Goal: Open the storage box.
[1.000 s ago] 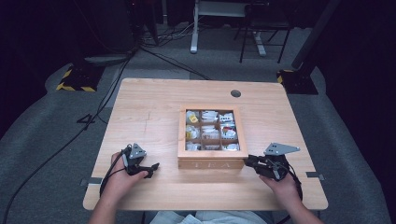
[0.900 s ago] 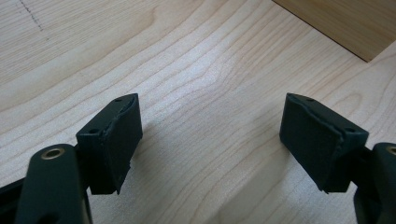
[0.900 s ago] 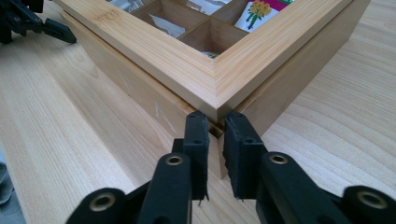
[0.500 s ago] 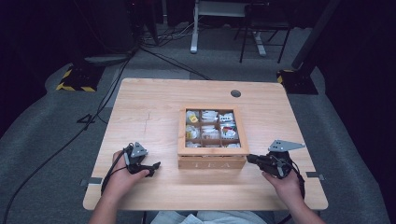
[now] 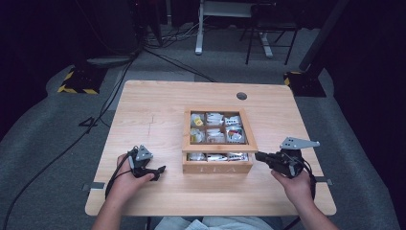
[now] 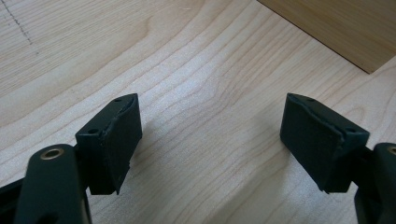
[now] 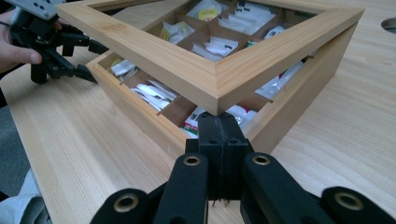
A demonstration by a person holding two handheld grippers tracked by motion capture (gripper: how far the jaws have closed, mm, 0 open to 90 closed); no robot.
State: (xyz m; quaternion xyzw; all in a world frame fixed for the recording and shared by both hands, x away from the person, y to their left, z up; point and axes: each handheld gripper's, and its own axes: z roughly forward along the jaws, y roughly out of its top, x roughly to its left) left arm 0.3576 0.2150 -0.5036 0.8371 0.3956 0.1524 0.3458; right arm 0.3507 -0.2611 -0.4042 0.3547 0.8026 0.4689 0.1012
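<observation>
Lid [image 7: 219, 70] of the wooden tea box [image 5: 218, 163] stands raised at its near corner, tilted above the box body with a wedge of open space beneath it in the right gripper view. The box sits right of the table [image 5: 158, 120] centre, its front face lettered "TEA" in the high view.

Right gripper [image 7: 218, 126]: jaws pressed flat together, nothing between the pads. Their tips sit directly under the lifted corner of the lid, at twelve o'clock from the gripper body; whether they actually bear against the underside cannot be determined, since the tips cover the point of contact. In the high view this gripper [image 5: 261, 156] lies at three o'clock of the box front corner, and the jaw ends are too small there to read.

Left gripper [image 6: 210, 135]: jaws wide apart, empty, with only bare table grain between them. A corner of the box wall is cut off at two o'clock in its own view. In the high view it [image 5: 160, 169] rests at nine o'clock of the box, just beside it but clear of it, held in the person's left hand [image 5: 127, 179].

Contents: tea packets [image 7: 154, 95] fill the compartments. Those in the front row are seen directly through the gap; the rest show through the lid's window. Printing on the packets is illegible. The far side of the box is hidden behind the lid frame in the right gripper view.
</observation>
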